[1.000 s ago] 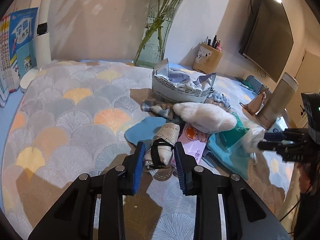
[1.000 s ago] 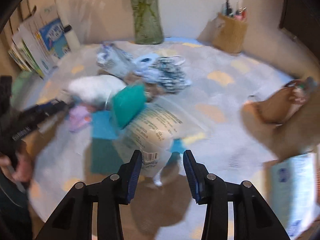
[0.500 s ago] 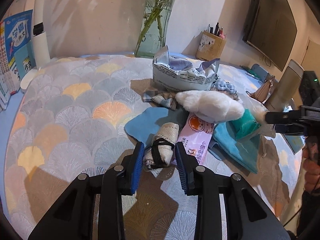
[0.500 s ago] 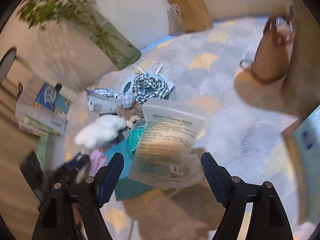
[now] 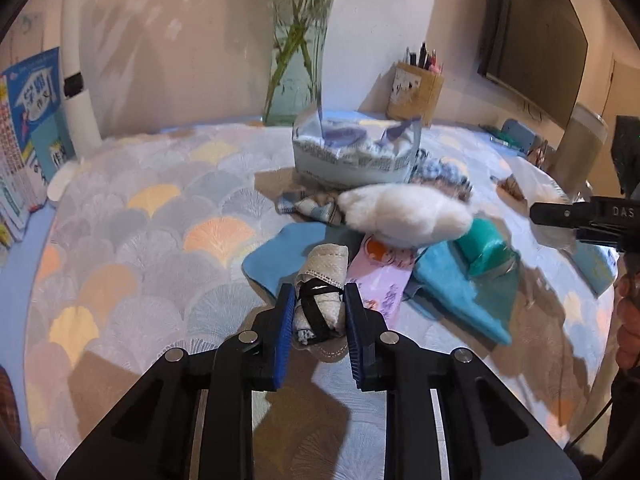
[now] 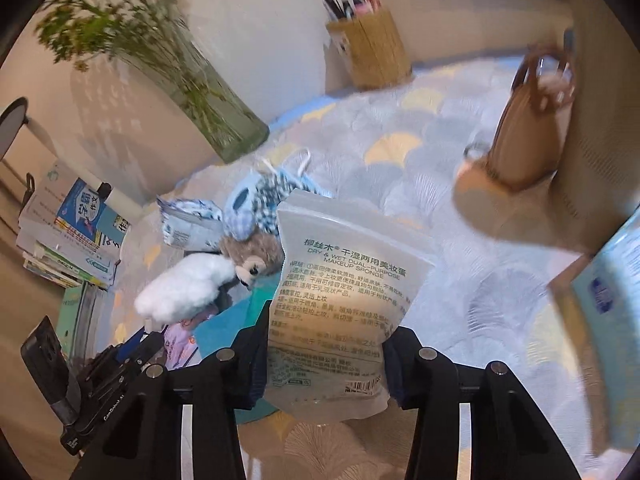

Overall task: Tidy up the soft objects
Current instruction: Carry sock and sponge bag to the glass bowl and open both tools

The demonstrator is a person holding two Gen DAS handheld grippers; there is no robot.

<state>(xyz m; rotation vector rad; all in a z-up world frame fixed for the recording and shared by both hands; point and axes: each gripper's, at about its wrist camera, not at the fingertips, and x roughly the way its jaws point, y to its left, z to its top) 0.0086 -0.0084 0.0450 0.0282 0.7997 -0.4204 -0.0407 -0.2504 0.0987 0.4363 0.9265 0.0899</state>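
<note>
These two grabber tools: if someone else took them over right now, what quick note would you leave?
Left gripper: jaws shut on the rolled beige cloth, still low over the tabletop.
Right gripper: jaws have just been closing on the clear makeup sponge pouch, which stands between them.
Still piled: white fluffy toy, brown plush, teal cloths, pink packet.
Nothing visibly sorted yet; the heap remains.
</note>
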